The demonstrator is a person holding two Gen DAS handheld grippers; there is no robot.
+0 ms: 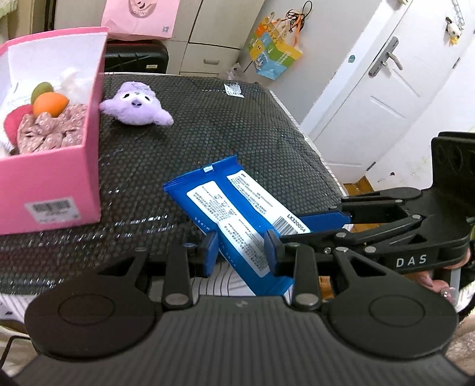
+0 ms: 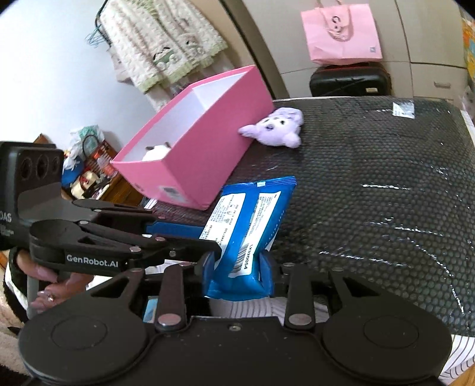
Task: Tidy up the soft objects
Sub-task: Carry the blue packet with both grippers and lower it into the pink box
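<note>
A blue wet-wipes pack (image 1: 234,213) lies label up at the near edge of the black dotted table (image 1: 237,124). My left gripper (image 1: 242,252) has its blue pads on both sides of the pack. My right gripper (image 2: 237,273) is shut on the pack's near end (image 2: 246,234), squeezing it; it shows from the right in the left wrist view (image 1: 299,228). A purple plush toy (image 1: 136,104) lies beside the pink box (image 1: 50,181), also in the right wrist view (image 2: 276,127). The box (image 2: 190,157) holds a floral scrunchie (image 1: 50,130), an orange ball (image 1: 49,104) and white plush.
A pink paper bag (image 1: 139,17) and a black case (image 1: 136,58) stand behind the table. A white door (image 1: 386,89) is on the right. A white sticker (image 1: 234,89) lies on the table's far side. Towels (image 2: 160,38) hang on the left wall.
</note>
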